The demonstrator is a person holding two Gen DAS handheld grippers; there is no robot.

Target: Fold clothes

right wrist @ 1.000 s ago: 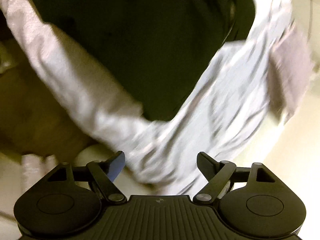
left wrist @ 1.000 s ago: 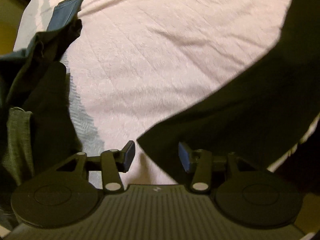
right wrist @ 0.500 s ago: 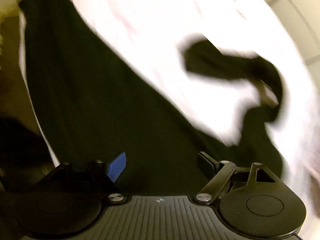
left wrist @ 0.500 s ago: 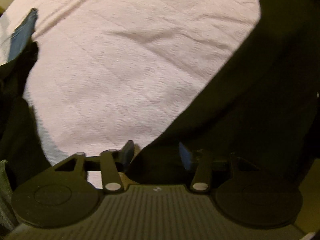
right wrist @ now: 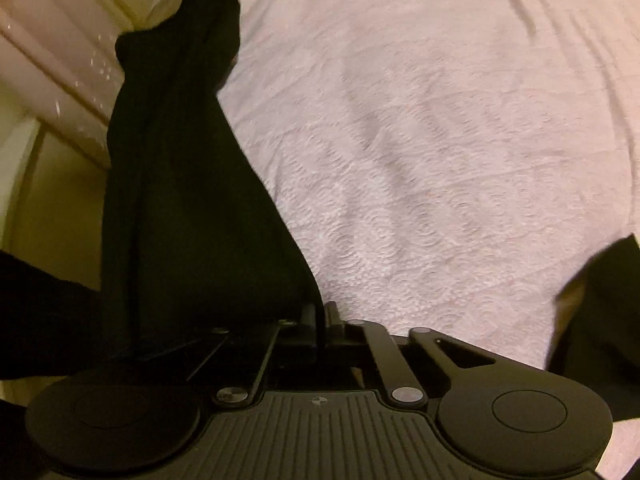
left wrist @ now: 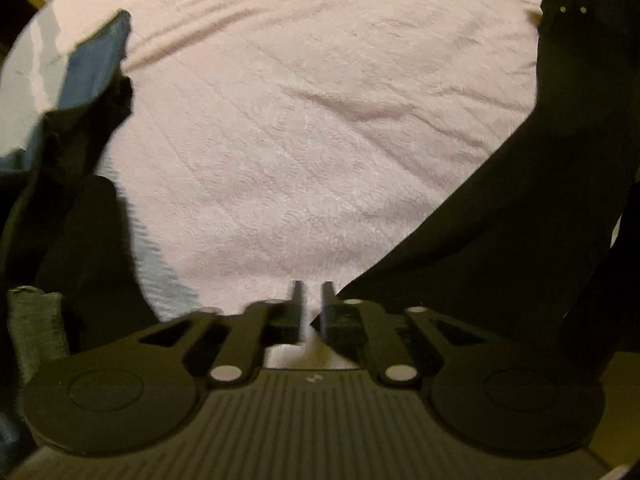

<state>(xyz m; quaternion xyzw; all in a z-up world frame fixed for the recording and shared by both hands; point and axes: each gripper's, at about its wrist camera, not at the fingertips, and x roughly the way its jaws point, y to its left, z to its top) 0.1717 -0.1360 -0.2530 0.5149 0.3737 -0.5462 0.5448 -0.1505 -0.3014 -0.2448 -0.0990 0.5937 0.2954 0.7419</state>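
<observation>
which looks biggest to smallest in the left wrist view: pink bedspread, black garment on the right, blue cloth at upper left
1. pink bedspread, which fills most of the view
2. black garment, a broad dark sweep down the right side
3. blue cloth, a small strip

The garment lies nearer the camera, so its apparent size is inflated.

Black garment (right wrist: pixel 184 200) draped lengthwise along the bed edge.

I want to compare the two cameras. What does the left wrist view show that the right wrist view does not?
Only the left wrist view shows the blue cloth, the grey-green garment and the left tongs, which have just been closing and keep a narrow gap. Only the right wrist view shows the right tongs shut on the black garment's edge. Both show that garment and the pink bedcover.
</observation>
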